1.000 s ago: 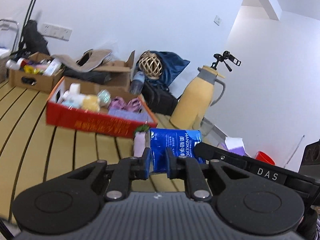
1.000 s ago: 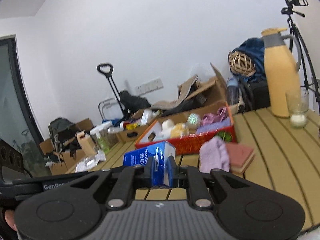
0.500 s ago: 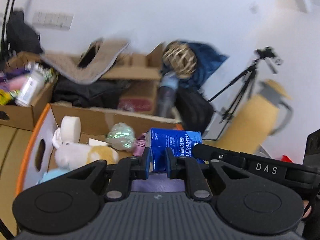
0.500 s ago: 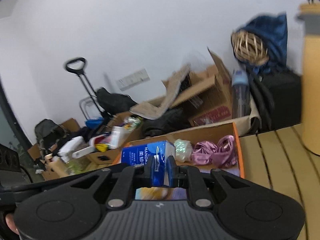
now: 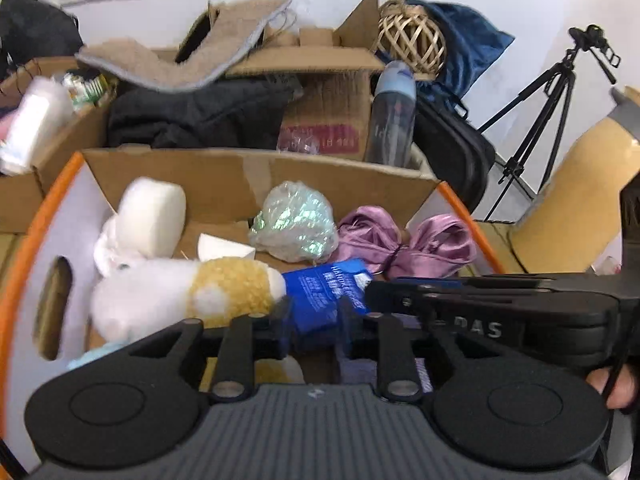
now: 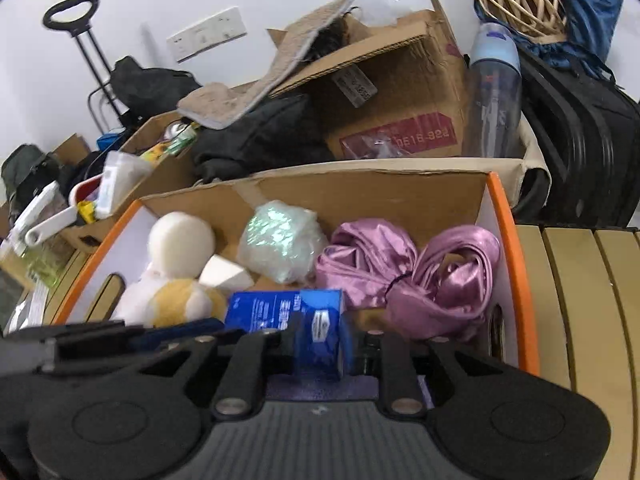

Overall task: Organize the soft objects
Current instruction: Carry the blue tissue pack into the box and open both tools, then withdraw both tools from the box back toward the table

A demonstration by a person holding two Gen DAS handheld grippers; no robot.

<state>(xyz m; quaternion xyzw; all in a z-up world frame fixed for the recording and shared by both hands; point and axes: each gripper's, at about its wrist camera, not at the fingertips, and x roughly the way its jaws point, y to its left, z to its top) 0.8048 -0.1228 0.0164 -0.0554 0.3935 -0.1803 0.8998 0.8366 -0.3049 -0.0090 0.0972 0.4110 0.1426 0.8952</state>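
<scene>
The blue tissue pack (image 5: 326, 298) hangs over the front middle of the orange-rimmed cardboard box (image 5: 256, 178), with one end between the jaws of the left tool (image 5: 314, 322) and the other between the jaws of the right tool (image 6: 322, 346). Both tools' jaws are opening. In the left wrist view the pack sits skewed with a gap showing at the right-hand pad; in the right wrist view a gap also shows beside the pack, so neither tool appears to press it.

Room in the box is tight. A white and yellow plush toy (image 5: 180, 296) lies just left of the pack, touching or nearly touching its corner. Behind are a white foam roll (image 5: 152, 218), a small white wedge (image 5: 224, 246), and an iridescent crumpled bundle (image 5: 296, 226) against the back wall. A purple satin cloth (image 6: 404, 276) fills the right end up to the orange edge. The barest floor shows around the wedge and directly under the pack.

To the right of the box in the right wrist view lies the slatted wooden counter (image 6: 580, 300), bare there.

Both tools tilt downward into the box from its near side, side by side, the right tool's black body crossing the left wrist view. A fingertip (image 5: 612, 388) of the person shows at that view's right edge.
</scene>
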